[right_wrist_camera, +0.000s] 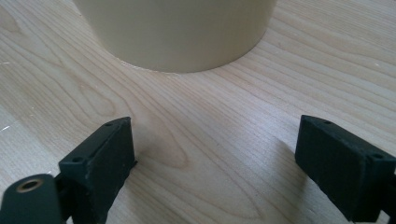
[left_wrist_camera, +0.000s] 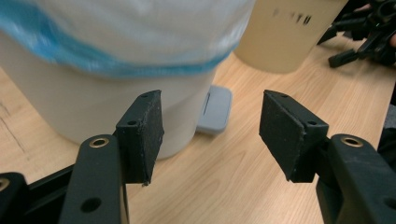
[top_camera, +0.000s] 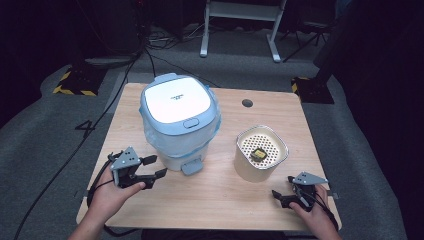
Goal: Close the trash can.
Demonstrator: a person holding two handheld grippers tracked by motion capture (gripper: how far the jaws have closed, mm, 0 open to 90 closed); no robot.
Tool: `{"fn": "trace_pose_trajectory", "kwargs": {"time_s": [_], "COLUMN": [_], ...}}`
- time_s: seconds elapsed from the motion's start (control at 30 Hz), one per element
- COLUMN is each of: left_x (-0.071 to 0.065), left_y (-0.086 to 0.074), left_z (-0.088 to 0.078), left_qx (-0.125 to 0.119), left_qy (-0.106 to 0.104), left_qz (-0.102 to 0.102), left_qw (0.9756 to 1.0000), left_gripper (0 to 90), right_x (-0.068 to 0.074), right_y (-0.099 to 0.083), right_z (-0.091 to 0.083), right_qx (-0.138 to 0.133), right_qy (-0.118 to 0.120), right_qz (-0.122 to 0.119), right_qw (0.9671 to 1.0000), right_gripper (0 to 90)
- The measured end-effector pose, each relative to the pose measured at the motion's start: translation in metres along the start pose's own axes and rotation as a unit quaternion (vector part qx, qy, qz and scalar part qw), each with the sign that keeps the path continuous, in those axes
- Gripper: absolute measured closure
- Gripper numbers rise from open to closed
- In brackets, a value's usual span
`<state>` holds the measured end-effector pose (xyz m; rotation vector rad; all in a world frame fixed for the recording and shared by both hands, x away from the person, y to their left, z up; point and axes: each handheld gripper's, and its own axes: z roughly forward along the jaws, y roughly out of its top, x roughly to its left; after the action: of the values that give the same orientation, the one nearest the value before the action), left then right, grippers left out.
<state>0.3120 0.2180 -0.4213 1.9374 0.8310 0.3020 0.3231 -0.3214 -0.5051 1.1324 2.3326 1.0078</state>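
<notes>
While your left gripper (top_camera: 156, 167) hung with jaws apart and empty beside the pedal bin (top_camera: 179, 120) and its grey pedal (left_wrist_camera: 215, 109), the cream perforated container (top_camera: 260, 152) stood between, and your right gripper (top_camera: 284, 188) lay open just before it.

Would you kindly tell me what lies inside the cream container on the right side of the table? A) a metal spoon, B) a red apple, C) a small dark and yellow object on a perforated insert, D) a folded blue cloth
C: the high view shows a small dark and yellow object resting on the perforated insert inside the cream container.
</notes>
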Motion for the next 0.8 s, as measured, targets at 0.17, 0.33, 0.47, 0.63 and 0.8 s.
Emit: {"fn": "trace_pose_trajectory", "kwargs": {"time_s": [0.17,0.33,0.47,0.63,0.8], "left_x": [0.003,0.005,0.008,0.012,0.019], "left_y": [-0.014,-0.028,-0.038,-0.049,-0.055], "left_z": [0.012,0.026,0.033,0.04,0.043], "left_qx": [0.016,0.039,0.056,0.082,0.099], "left_qy": [-0.003,0.0,0.007,0.025,0.045], "left_qz": [-0.006,-0.008,-0.014,-0.006,0.001], "left_qw": [0.9999,0.9992,0.9983,0.9963,0.994], "left_gripper": [39.8,37.8,36.0,34.2,32.9], "right_x": [0.0,0.0,0.0,0.0,0.0], "right_y": [0.0,0.0,0.0,0.0,0.0], "right_z": [0.0,0.0,0.0,0.0,0.0], "right_qx": [0.0,0.0,0.0,0.0,0.0], "right_qy": [0.0,0.0,0.0,0.0,0.0], "right_qz": [0.0,0.0,0.0,0.0,0.0], "right_qw": [1.0,1.0,1.0,1.0,1.0], "right_gripper": [11.8,11.8,11.8,11.8,11.8]}}
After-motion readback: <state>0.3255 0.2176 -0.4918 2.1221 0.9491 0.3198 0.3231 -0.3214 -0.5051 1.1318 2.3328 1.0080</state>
